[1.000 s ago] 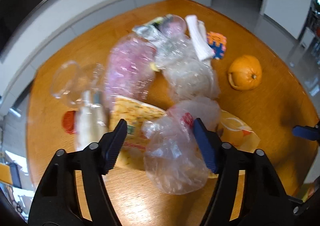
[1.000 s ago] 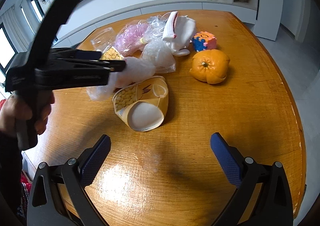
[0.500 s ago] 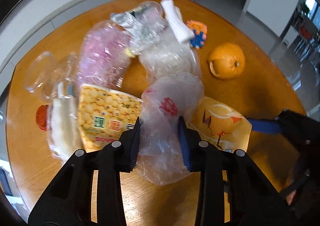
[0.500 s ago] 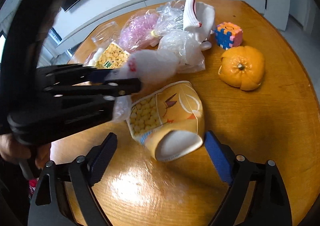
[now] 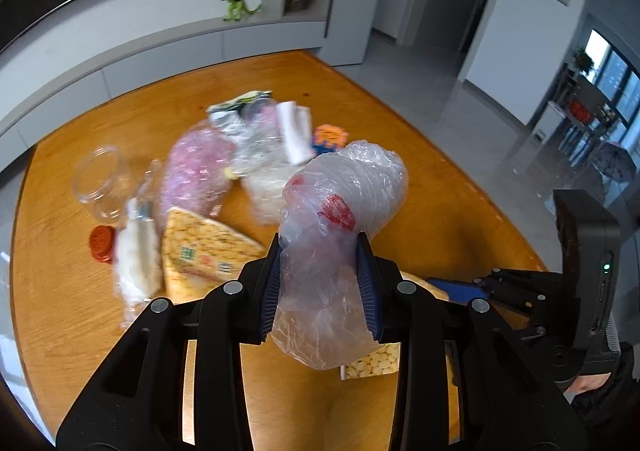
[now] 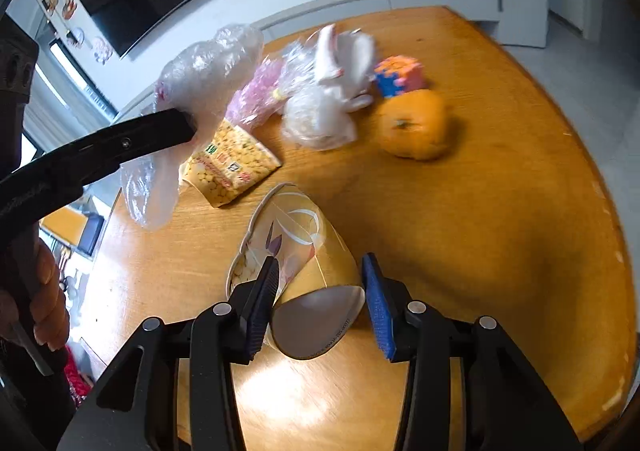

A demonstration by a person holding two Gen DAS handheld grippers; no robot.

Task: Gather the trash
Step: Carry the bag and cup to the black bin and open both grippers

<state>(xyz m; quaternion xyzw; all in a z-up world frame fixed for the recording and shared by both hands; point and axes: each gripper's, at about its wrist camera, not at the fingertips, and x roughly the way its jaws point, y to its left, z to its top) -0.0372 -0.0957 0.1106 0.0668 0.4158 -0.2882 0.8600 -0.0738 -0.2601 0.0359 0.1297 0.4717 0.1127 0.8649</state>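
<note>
Left wrist: left tool clamps plastic bag; right tool straddles paper cup, orange beyond.

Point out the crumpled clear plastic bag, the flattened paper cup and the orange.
crumpled clear plastic bag (image 5: 340, 211), left wrist view, on its bulging upper half above the pads.
flattened paper cup (image 6: 316, 251), right wrist view, on its yellow printed side wall.
orange (image 6: 416, 123), right wrist view, on its top near the stem.
</note>
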